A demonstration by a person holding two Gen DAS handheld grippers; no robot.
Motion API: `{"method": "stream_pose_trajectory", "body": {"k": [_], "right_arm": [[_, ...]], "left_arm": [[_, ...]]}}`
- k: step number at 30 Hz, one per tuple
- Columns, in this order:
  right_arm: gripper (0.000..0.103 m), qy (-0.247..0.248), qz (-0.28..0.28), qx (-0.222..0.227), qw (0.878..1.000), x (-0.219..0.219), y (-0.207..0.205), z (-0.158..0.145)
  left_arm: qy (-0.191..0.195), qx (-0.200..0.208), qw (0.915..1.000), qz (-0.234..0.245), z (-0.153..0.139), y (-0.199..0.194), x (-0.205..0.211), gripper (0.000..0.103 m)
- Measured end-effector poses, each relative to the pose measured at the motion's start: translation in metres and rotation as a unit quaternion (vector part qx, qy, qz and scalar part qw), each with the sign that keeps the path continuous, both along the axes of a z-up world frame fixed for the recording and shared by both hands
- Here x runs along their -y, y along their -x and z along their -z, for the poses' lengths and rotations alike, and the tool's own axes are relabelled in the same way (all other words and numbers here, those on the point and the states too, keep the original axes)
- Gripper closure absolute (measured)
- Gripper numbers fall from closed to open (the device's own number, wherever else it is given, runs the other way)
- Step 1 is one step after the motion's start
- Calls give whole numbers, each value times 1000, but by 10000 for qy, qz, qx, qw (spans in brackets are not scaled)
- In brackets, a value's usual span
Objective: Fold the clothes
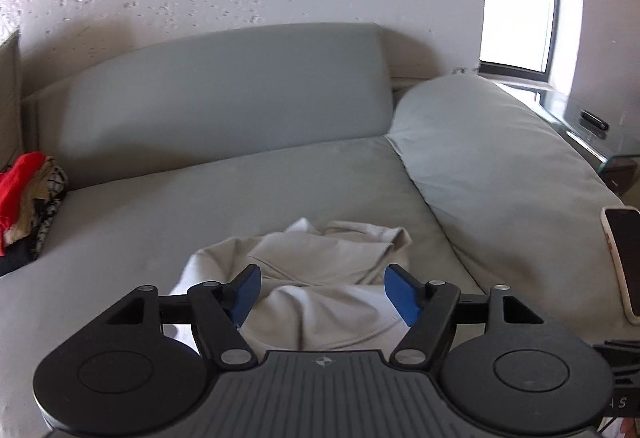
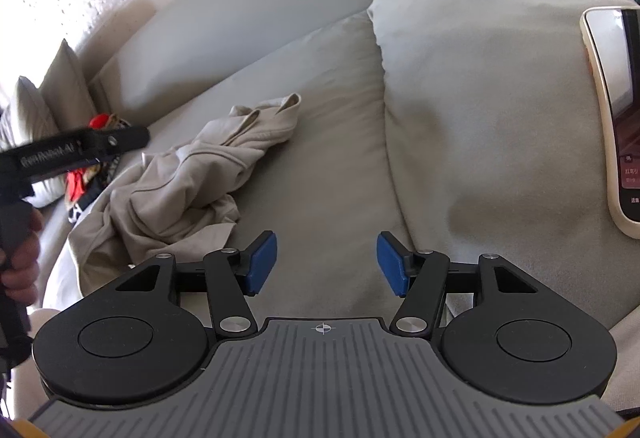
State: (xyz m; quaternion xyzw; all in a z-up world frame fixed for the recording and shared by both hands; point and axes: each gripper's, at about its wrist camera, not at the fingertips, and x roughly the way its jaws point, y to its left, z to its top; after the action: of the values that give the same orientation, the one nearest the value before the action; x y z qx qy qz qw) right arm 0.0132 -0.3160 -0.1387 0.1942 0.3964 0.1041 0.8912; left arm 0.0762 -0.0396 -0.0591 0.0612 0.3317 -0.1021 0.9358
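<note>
Both tongs hang spread wide with nothing between their blue pads — the left gripper (image 1: 322, 288) above the crumpled beige garment (image 2: 188, 174) on the grey sofa (image 2: 320, 142), the right gripper (image 2: 326, 264) just beside it.

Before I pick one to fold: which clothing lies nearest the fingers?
The crumpled beige garment, right before the left gripper; the red-and-checked pile sits far left.

Bare sofa seat (image 2: 332, 166) lies between crumpled beige garment (image 2: 188, 174) and bulky armrest cushion (image 2: 492, 110).
</note>
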Motion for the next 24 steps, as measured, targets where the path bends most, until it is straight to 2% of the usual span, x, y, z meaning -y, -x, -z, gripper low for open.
{"method": "stream_pose_trajectory", "body": {"k": [8,14,15,16,17,18,19,21,23,24], "right_arm": [[41,-3,-20,-31,10000,0,-1,0],[41,5,-58,-60,10000,-2,-1,1],[41,18,-63,-59,10000,-2,-1,1],[41,30,-65,-57,10000,-2,0,1],[41,39,-58,-56,10000,-2,0,1],[41,39,-48,-60,10000,-1,0,1],[41,39,-37,-63,10000,-1,0,1],[41,49,-13,-63,10000,-1,0,1],[41,123,26,-19,9999,-1,0,0],[41,160,46,2,9999,-1,1,-1]], "left_arm": [[-335,-822,9951,-436,41,-9,-14,21],[-38,-1082,9927,-525,46,-8,-33,23],[0,-1125,9923,-511,47,-8,-34,31],[25,-1162,9920,-482,48,-9,-34,45],[22,-1186,9920,-420,48,-11,-33,54],[-21,-1165,9926,-355,47,-12,-30,78],[-149,-1046,9940,-283,45,-12,-25,96],[-411,-745,9963,-135,37,-13,-16,98],[-686,-65,9976,3,13,-24,-10,98],[-721,380,9967,-11,-9,-33,-10,99]]}}
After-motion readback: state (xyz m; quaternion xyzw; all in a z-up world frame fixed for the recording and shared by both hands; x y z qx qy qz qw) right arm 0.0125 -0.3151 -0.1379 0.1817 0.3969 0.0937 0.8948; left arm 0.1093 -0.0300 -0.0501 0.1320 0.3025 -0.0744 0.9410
